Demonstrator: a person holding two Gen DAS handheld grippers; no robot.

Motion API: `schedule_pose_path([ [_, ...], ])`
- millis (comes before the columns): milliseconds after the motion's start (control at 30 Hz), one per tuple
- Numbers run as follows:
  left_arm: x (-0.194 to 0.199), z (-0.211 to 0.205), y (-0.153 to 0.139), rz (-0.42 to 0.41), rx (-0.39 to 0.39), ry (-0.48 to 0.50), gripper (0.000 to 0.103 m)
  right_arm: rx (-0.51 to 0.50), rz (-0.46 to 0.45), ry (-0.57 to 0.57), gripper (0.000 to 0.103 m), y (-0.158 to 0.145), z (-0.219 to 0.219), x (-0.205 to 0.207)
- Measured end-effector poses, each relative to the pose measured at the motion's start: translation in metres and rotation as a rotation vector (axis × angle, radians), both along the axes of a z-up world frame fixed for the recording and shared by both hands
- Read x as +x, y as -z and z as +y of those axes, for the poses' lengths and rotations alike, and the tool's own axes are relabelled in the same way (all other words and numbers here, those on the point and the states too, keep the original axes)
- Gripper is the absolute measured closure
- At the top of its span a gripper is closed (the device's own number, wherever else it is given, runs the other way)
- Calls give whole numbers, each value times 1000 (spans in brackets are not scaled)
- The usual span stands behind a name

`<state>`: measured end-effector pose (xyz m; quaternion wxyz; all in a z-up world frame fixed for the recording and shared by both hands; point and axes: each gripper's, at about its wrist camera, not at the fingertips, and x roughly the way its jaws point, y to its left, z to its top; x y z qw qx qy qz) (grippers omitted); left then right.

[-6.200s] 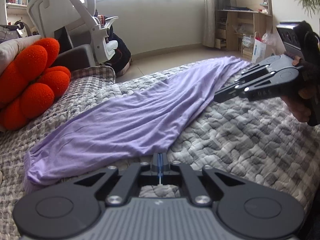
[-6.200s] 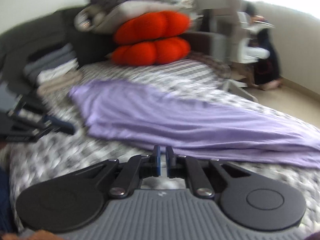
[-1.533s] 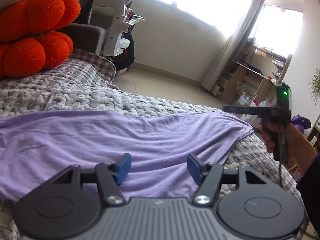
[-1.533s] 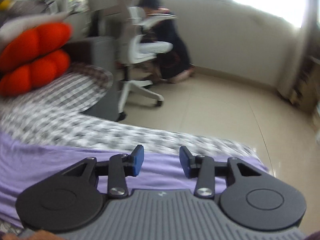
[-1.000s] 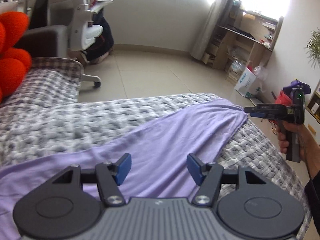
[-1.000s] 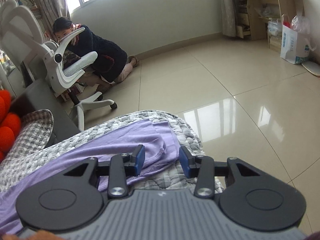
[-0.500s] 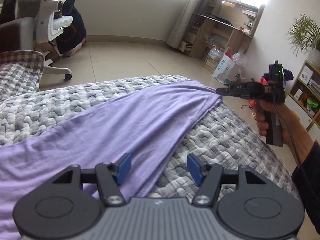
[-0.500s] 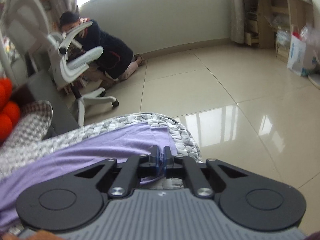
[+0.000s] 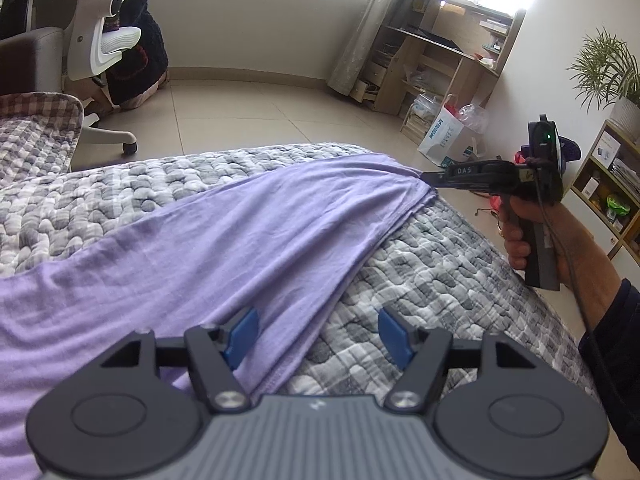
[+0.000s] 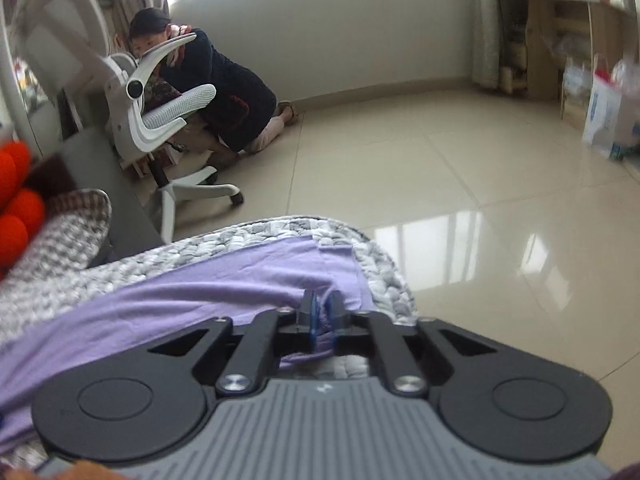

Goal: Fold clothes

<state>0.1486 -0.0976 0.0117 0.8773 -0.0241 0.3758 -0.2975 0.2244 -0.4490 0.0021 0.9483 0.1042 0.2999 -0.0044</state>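
A long purple garment (image 9: pixel 208 248) lies stretched across the grey quilted bed (image 9: pixel 432 264). My left gripper (image 9: pixel 320 332) is open, its blue pads straddling the garment's near hem edge without closing on it. In the left wrist view my right gripper (image 9: pixel 426 177) is held by a hand at the garment's far corner by the bed edge. The right wrist view shows my right gripper (image 10: pixel 322 310) shut, with a fold of the purple garment (image 10: pixel 224 284) pinched between its blue pads.
A white office chair (image 10: pixel 160 120) stands on the tiled floor (image 10: pixel 460 184) beyond the bed, with a person (image 10: pixel 224 92) crouched behind it. Orange cushions (image 10: pixel 16 204) lie at the bed's left. Wooden shelves (image 9: pixel 432 64) and a white bag (image 9: pixel 448 136) stand by the far wall.
My right gripper has shut on the garment's far corner and lifted it slightly. My left gripper has moved down to the near hem, still open.
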Motion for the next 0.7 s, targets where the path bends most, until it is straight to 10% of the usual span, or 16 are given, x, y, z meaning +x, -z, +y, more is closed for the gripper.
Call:
schedule_pose_path([
  [700, 1, 53, 0, 33, -71, -52, 32, -212, 2, 25, 100, 7, 8, 1],
])
